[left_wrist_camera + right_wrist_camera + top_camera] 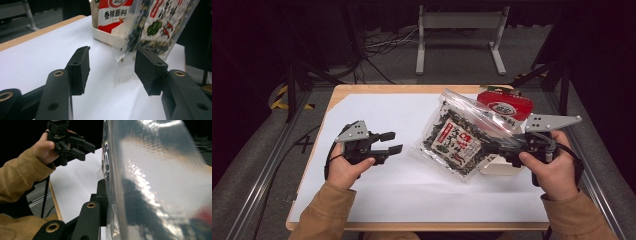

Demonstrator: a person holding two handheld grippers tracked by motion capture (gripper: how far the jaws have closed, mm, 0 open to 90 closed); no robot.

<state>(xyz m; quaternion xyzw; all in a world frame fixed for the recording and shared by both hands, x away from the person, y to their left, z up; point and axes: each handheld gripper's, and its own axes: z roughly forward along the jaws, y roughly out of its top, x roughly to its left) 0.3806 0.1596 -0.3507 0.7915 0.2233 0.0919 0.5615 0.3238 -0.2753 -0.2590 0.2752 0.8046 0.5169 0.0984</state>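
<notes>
My right gripper [507, 146] is clamped on the edge of a clear plastic bag [457, 137], its jaws pinching the film from the right side; in the right gripper view the bag's shiny wall presses so close to the lens that I can make out one black jaw against it, and I believe the other sits behind the plastic, though the glare hides it. The bag holds a dark printed packet with red and white lettering, and it hangs tilted above the white table cover [377, 195], its lower corner near the sheet, just in front of a white tray [499, 167]. A red packet [505, 105] lies behind it at the tray's far side. My left gripper [389, 142] hovers well to the left of the bag, its jaws spread wide with nothing between them; in the left gripper view the two black pads frame the bag's lower edge and the tray beyond it. Judging progress: the bag is lifted and secured on one side, which I take as the first half of a two-handed hold. What seems left is bringing the left gripper across to take the opposite edge, then opening the bag or placing it. The wooden table [337, 95] edge shows around the cover.
</notes>
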